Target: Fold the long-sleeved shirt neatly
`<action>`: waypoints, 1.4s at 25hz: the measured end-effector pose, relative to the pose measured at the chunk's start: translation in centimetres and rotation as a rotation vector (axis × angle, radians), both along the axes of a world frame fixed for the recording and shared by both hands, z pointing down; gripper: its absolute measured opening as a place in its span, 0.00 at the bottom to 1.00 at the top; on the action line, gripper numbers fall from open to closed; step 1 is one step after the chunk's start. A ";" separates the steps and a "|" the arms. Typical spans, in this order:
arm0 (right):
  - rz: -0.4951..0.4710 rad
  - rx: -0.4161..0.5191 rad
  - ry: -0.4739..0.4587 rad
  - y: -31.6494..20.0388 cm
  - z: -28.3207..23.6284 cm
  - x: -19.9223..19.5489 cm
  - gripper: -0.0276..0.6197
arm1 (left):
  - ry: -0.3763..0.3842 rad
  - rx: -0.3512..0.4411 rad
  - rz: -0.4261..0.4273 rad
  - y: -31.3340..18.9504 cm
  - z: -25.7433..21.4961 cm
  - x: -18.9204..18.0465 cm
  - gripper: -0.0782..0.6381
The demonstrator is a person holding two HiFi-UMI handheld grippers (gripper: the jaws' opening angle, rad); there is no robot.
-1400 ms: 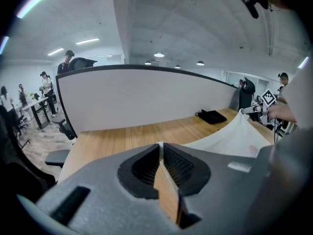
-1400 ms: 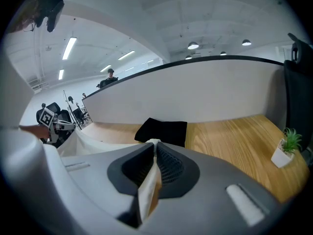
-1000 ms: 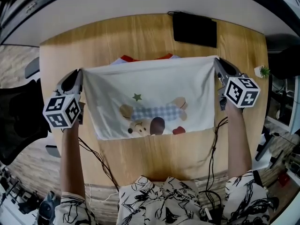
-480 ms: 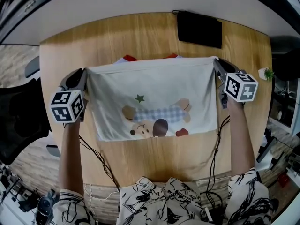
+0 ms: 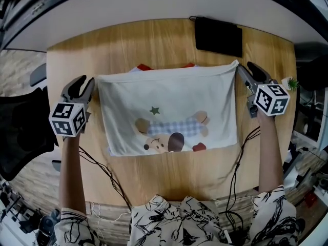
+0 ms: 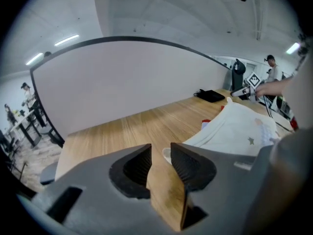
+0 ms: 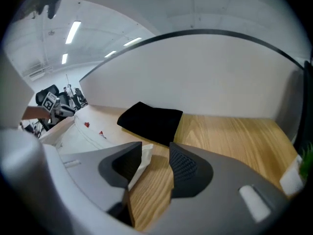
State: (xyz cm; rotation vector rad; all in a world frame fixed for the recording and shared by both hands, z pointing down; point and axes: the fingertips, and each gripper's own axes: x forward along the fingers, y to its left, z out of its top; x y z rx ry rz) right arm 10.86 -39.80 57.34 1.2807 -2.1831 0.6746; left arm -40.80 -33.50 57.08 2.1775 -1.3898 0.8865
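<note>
I had the shirt (image 5: 169,111) folded flat on the table (image 5: 154,40), its long axis running between my grippers. Both had just opened. The left gripper (image 5: 84,82) was empty, and a corner lay loose inside the right gripper (image 5: 245,69).

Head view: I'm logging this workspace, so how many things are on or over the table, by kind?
Shirt: 1
Black pad: 1
Potted plant: 1
Grippers: 2 (left gripper, right gripper)
Total: 5
</note>
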 end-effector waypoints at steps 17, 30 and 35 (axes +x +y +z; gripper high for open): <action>-0.711 0.144 0.379 2.0 1.4 -7.3 0.46 | -0.349 0.073 0.552 0.1 1.3 2.6 0.37; -0.498 0.177 0.312 -2.0 1.5 -6.7 0.42 | -0.297 0.136 0.335 -3.2 0.8 1.7 0.33; -0.753 0.258 0.197 1.4 -1.9 -12.1 0.42 | -0.254 0.231 0.578 -1.5 -2.3 6.5 0.32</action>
